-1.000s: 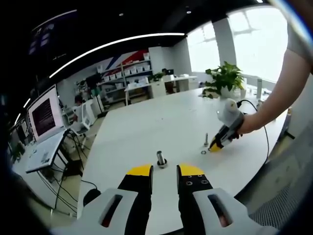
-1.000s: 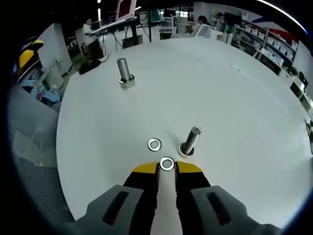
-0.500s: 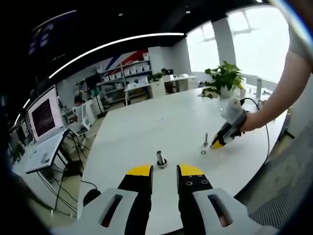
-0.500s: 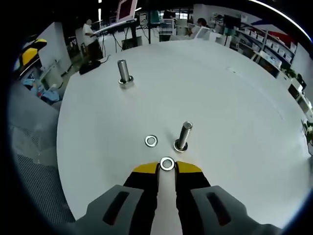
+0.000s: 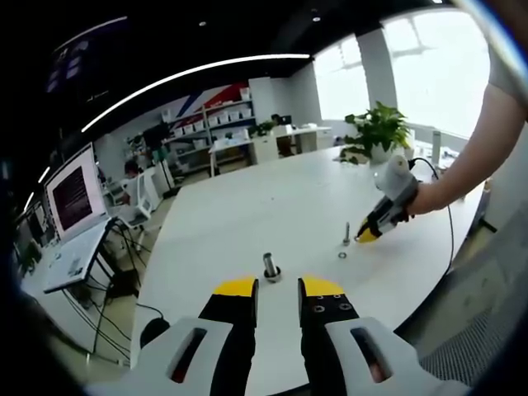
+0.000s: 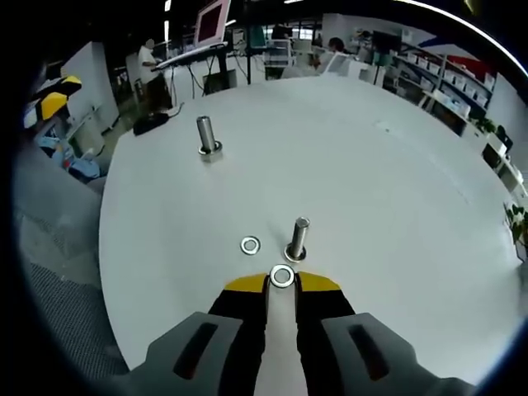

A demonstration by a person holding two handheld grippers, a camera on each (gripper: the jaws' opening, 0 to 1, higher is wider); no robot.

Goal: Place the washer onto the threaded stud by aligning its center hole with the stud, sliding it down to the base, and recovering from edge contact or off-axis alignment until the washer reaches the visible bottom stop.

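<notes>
My right gripper (image 6: 282, 280) is shut on a steel washer (image 6: 282, 275), held flat at its yellow tips above the white table (image 6: 388, 190). A threaded stud (image 6: 297, 238) stands upright just beyond the tips, with a second washer (image 6: 250, 245) lying flat to its left. Another stud (image 6: 205, 134) stands farther off at upper left. In the left gripper view my left gripper (image 5: 278, 287) is open and holds nothing, with the far stud (image 5: 270, 266) just ahead of it. The right gripper (image 5: 368, 234) hovers by the near stud (image 5: 346, 235) and the loose washer (image 5: 342, 255).
The round table's near edge (image 6: 111, 272) curves at the left, with grey floor below. A monitor on a stand (image 5: 74, 198), chairs and shelves lie beyond the table. A potted plant (image 5: 378, 132) sits at the far right. A person's arm (image 5: 474, 157) holds the right gripper.
The right gripper has risen and pulled back with the washer, so the stud and loose washer look smaller and farther away. The left gripper has stayed put.
</notes>
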